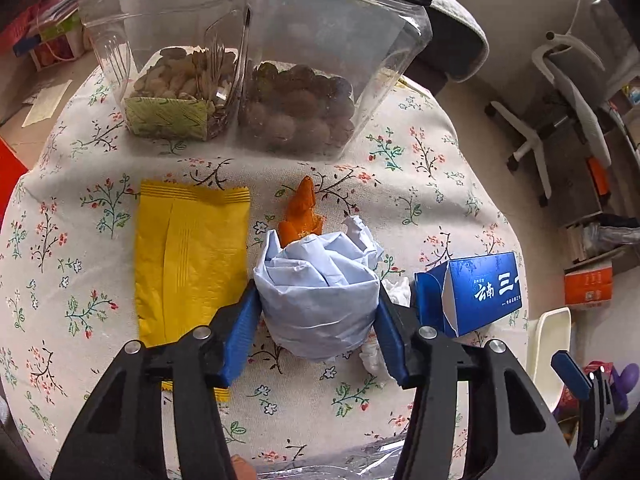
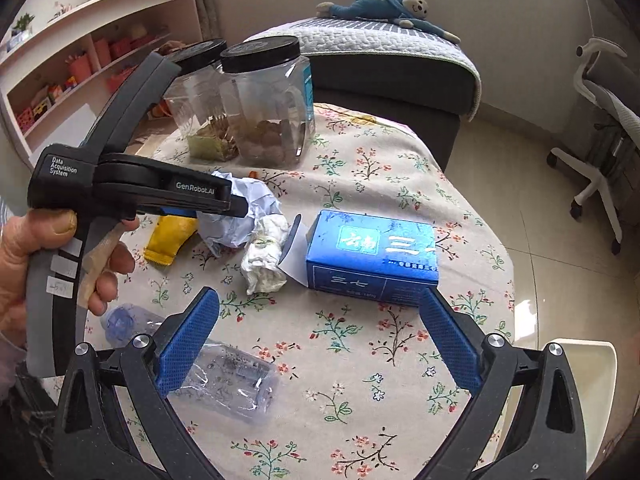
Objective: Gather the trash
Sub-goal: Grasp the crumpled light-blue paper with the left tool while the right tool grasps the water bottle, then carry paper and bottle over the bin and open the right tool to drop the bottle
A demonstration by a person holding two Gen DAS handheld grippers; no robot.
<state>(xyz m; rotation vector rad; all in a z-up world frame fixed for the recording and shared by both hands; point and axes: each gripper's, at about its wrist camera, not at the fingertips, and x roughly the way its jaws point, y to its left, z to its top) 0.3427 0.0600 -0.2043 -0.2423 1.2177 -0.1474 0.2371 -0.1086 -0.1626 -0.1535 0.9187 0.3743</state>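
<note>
My left gripper is shut on a crumpled pale blue paper ball, its blue pads pressing both sides; the ball also shows in the right wrist view. Around it on the floral tablecloth lie a yellow wrapper, an orange peel, a white tissue wad and a blue carton. My right gripper is open and empty above the table's near side. A crushed clear plastic bottle lies under its left finger.
Two clear jars of nuts with black lids stand at the table's far side. A white bin stands off the table's right edge. A sofa, an office chair and shelves surround the table.
</note>
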